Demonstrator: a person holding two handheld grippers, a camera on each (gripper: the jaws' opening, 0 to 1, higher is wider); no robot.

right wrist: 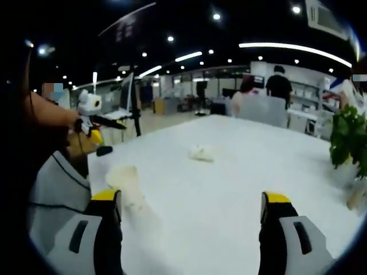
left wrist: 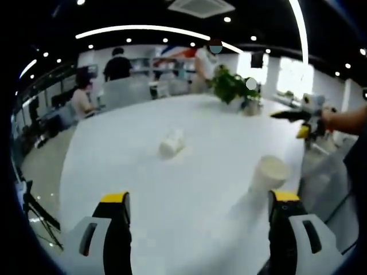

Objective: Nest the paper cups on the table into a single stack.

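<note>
Left gripper view: left gripper (left wrist: 198, 215) jaws wide apart, empty. On the smooth white table (left wrist: 143, 183), one paper cup (left wrist: 266, 175) stands upright near the right jaw; another cup (left wrist: 171, 143) lies tipped mid-table.

Right gripper view: right gripper (right wrist: 192, 215) jaws wide apart, empty.

A potted plant (left wrist: 232, 86) is seen at the far edge of the white table (left wrist: 143, 189), with a small pot (left wrist: 251, 106) just beside it. Beyond the table, a seated person (left wrist: 82, 97) and a standing person in black (left wrist: 117, 66) are shown. Ceiling light strips (left wrist: 143, 30) are mounted overhead. In the right gripper view, a monitor (right wrist: 126, 91) is placed at the left, well apart from the plant (right wrist: 348, 134).
</note>
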